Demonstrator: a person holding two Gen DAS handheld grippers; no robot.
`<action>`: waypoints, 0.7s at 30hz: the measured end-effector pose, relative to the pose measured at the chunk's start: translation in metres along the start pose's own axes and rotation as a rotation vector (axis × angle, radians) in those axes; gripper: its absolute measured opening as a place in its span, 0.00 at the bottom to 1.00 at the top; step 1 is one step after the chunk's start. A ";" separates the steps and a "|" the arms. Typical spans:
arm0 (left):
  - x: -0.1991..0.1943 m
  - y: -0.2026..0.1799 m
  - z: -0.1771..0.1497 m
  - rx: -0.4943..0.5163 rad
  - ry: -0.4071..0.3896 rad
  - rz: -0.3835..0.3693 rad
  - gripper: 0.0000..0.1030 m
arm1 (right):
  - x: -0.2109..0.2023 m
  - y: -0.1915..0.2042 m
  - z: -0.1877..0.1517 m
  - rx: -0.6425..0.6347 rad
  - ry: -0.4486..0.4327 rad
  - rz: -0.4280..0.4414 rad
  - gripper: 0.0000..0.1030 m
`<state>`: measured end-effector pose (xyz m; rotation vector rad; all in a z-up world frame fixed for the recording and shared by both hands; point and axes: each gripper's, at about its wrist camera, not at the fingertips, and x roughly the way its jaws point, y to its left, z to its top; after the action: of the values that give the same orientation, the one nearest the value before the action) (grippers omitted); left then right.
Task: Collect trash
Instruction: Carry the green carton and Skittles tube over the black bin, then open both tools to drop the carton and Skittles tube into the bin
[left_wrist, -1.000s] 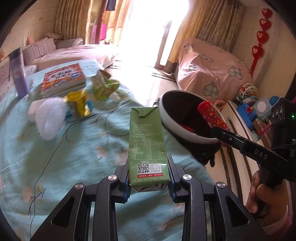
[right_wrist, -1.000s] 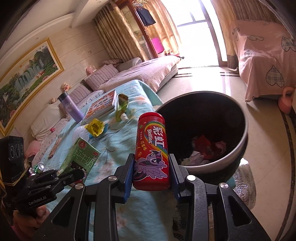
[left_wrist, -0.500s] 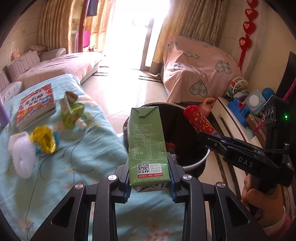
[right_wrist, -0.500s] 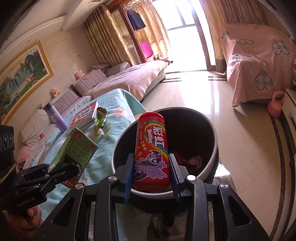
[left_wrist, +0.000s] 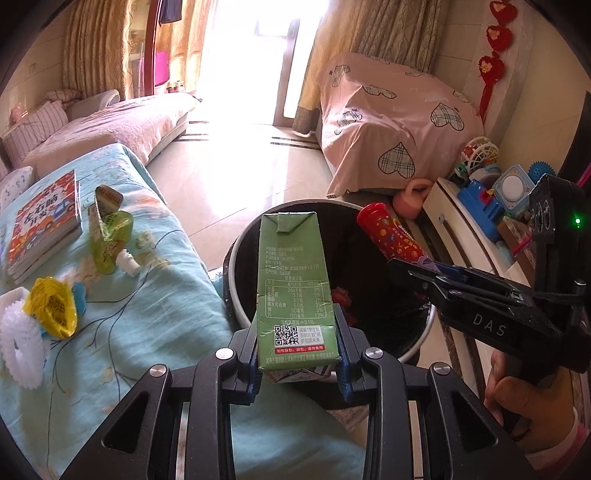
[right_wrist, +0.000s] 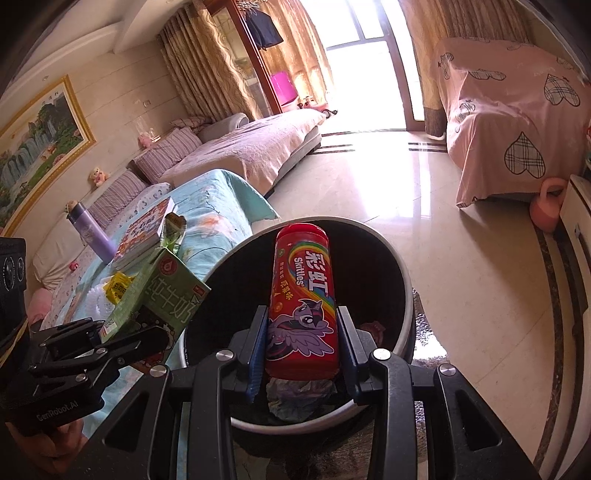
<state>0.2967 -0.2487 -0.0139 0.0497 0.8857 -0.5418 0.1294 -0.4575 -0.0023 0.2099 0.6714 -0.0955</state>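
Note:
My left gripper (left_wrist: 298, 363) is shut on a green milk carton (left_wrist: 293, 291) and holds it upright at the near edge of a round black trash bin (left_wrist: 236, 258). My right gripper (right_wrist: 301, 363) is shut on a red Skittles tube (right_wrist: 303, 291), held over the bin's opening (right_wrist: 406, 280). The bin holds crumpled wrappers (right_wrist: 295, 393). The tube also shows in the left wrist view (left_wrist: 391, 236), and the carton in the right wrist view (right_wrist: 159, 295).
On the blue bedspread (left_wrist: 129, 314) lie a green pouch (left_wrist: 109, 232), a yellow wrapper (left_wrist: 51, 306), a white ring (left_wrist: 22, 347) and a book (left_wrist: 40, 221). A purple bottle (right_wrist: 92, 232) stands further back. A low white shelf with toys (left_wrist: 480, 206) stands right of the bin.
Both grippers have moved from over the bed to the bin, each still holding its item. The bin now lies directly below the tube and carton.

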 end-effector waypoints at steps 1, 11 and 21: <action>0.004 0.001 0.002 -0.005 0.004 -0.001 0.29 | 0.002 -0.001 0.001 -0.001 0.002 -0.002 0.34; 0.008 0.010 0.003 -0.065 -0.018 -0.004 0.56 | 0.009 -0.015 0.006 0.063 0.005 -0.001 0.48; -0.033 0.038 -0.044 -0.126 -0.049 0.025 0.57 | -0.018 0.011 -0.007 0.062 -0.065 0.048 0.75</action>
<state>0.2659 -0.1899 -0.0243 -0.0666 0.8688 -0.4615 0.1128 -0.4444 0.0050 0.2815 0.5985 -0.0769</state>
